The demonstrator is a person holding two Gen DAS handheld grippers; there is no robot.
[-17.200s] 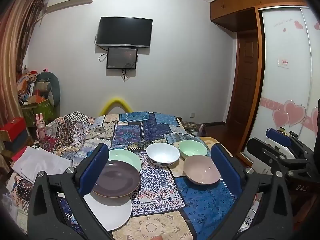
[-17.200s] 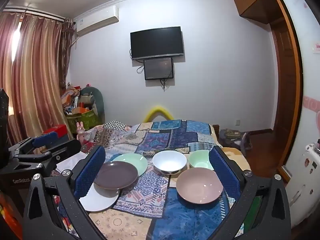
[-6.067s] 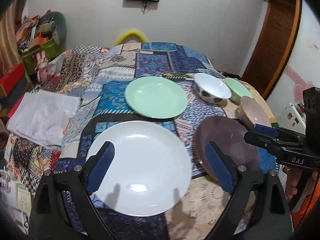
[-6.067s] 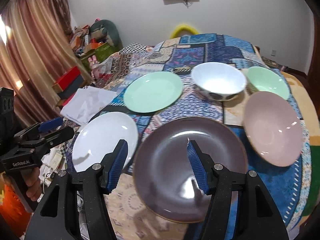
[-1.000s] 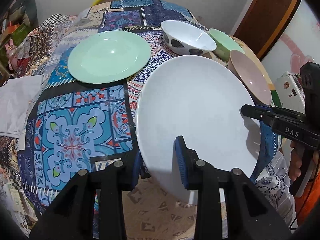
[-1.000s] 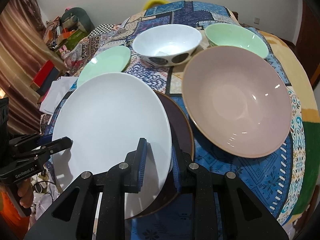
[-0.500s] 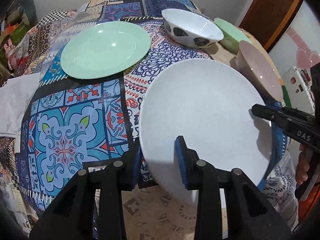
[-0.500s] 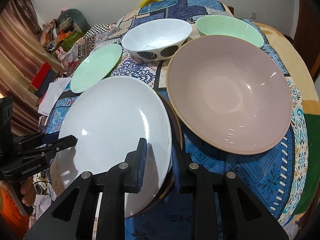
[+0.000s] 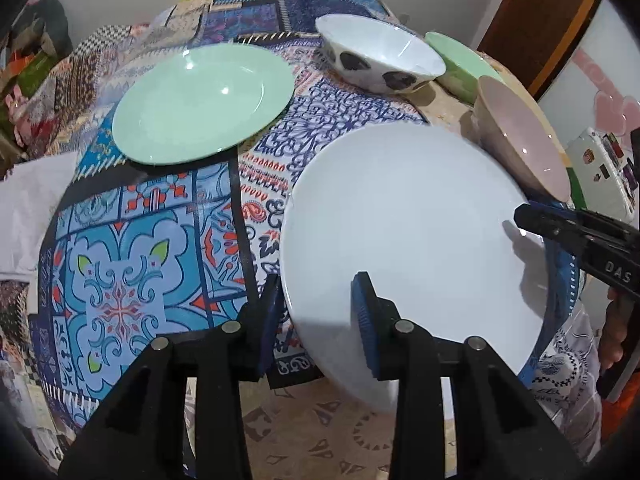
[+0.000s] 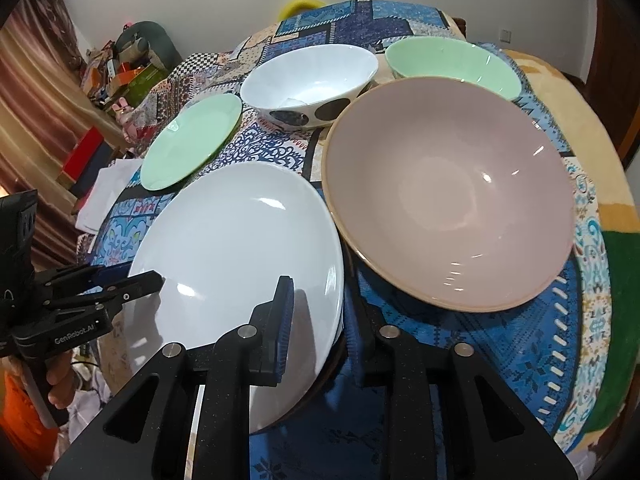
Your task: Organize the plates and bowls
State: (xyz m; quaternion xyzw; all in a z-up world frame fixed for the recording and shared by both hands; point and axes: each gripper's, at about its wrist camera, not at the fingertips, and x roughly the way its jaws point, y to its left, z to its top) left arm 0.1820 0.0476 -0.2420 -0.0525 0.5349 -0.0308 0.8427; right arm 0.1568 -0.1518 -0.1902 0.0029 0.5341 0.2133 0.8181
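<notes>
Left gripper (image 9: 316,312) pinching the near rim of the white plate (image 9: 408,232); right gripper (image 10: 318,320) pinched on the rims of that plate and the dark plate (image 10: 320,384) beneath it; stacking step in hand, judged nearly seated. Next: both claws release. Beyond: pink bowl (image 10: 448,184), green plate (image 9: 200,100), spotted white bowl (image 9: 380,56), green bowl (image 10: 452,66).
</notes>
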